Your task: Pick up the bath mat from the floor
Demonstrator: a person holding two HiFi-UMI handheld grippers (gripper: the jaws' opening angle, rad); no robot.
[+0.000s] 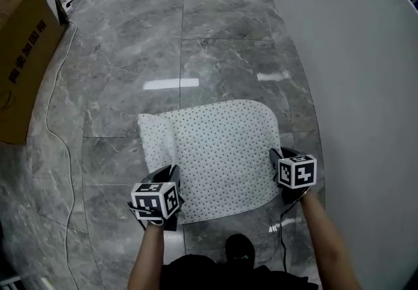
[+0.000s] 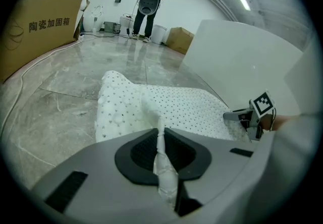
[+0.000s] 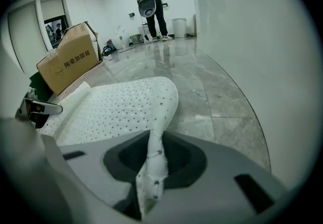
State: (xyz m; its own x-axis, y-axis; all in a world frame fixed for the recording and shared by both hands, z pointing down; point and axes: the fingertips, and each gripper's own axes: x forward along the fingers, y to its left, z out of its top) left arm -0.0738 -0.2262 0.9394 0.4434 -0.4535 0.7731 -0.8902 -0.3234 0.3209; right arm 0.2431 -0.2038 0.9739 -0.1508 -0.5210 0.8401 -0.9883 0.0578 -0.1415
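Plainly, a white bath mat (image 1: 222,151) with small dark dots.

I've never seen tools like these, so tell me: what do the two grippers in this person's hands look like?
Both the left gripper and right gripper have grey plastic bodies with black textured pads. Each carries a white cube printed with black square markers. The forearms are bare; no sleeves show.

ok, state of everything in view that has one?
bath mat, left edge folded over, both near corners pinched up, rest appears to lie on the floor
left gripper, jaws shut on the bath mat's near left corner
right gripper, jaws shut on the bath mat's near right corner
cardboard box, on the floor, top flap ajar
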